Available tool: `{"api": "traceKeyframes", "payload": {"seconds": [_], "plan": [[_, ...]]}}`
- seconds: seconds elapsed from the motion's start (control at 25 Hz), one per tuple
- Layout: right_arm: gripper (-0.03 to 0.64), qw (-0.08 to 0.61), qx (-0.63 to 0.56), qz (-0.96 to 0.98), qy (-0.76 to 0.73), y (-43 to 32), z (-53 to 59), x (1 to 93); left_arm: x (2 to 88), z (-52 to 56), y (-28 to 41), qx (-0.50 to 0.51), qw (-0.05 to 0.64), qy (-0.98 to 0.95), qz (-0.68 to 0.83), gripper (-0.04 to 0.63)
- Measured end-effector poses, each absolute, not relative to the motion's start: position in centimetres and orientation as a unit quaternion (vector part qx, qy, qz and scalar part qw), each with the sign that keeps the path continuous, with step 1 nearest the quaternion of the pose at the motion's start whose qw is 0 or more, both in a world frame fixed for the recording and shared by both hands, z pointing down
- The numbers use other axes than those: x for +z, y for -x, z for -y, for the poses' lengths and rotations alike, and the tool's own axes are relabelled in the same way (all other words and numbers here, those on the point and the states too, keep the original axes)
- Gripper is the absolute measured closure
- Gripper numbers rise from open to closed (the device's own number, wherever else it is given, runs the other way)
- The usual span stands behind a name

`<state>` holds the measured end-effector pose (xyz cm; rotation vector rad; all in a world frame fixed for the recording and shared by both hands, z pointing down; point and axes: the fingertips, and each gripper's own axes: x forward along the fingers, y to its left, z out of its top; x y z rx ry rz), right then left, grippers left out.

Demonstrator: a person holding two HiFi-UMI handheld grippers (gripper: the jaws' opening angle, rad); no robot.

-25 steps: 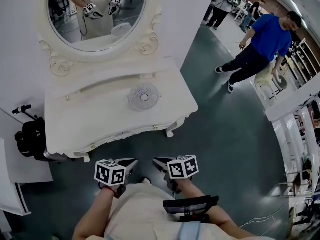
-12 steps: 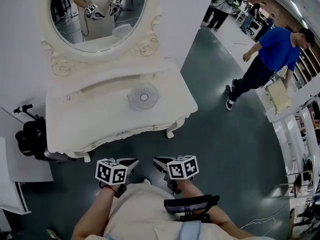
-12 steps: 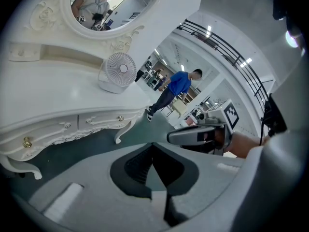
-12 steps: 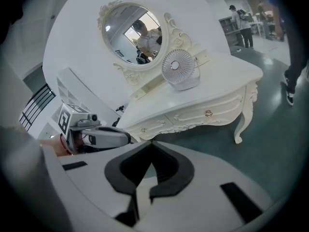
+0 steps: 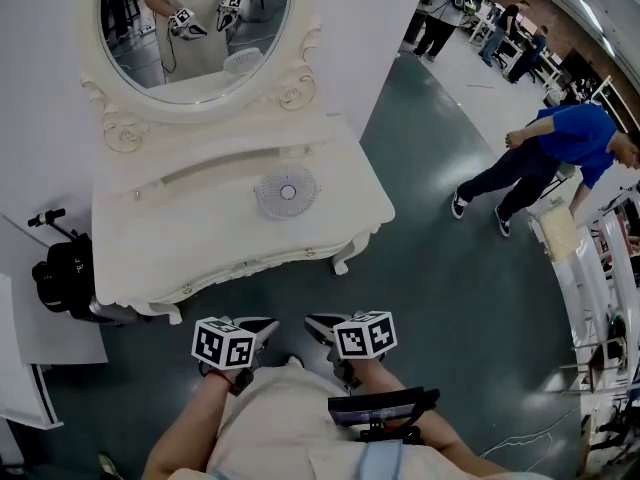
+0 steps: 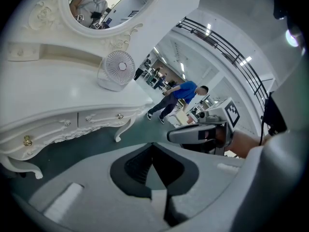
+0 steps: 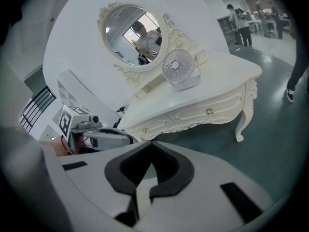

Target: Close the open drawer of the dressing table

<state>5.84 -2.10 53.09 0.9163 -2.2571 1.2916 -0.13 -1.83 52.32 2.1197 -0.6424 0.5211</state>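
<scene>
The white dressing table (image 5: 200, 233) with an oval mirror (image 5: 195, 23) stands ahead of me, and a small white fan (image 5: 287, 192) sits on its top. Its drawer fronts (image 7: 207, 111) with small gold knobs lie flush with the carved front edge (image 6: 96, 118); none stands out. Both grippers hang close to my body, well short of the table. My left gripper (image 5: 262, 328) is shut and empty, its tips (image 6: 153, 149) meeting. My right gripper (image 5: 318, 326) is likewise shut with nothing in it (image 7: 152, 146).
A black bag on a stand (image 5: 62, 273) sits at the table's left end. A person in a blue top (image 5: 560, 148) bends over at the right, near white shelving (image 5: 600, 268). Other people stand far back on the dark green floor (image 5: 450, 268).
The person in blue has walked further right and bent forward. Both grippers and the table look the same.
</scene>
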Motion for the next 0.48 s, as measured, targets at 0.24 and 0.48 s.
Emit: {"api": "traceKeyframes", "payload": {"seconds": [0.24,0.48], "plan": [[0.601,0.19,0.46,0.804,-0.325,-5.43,2.11,52.99,52.6,1.57,0.2,0.204,0.423,-0.844,0.258,0.586],[0.601,0.193,0.458,0.806,-0.322,-5.17,2.2,52.8,52.6,1.6,0.27,0.204,0.424,-0.844,0.258,0.586]]}}
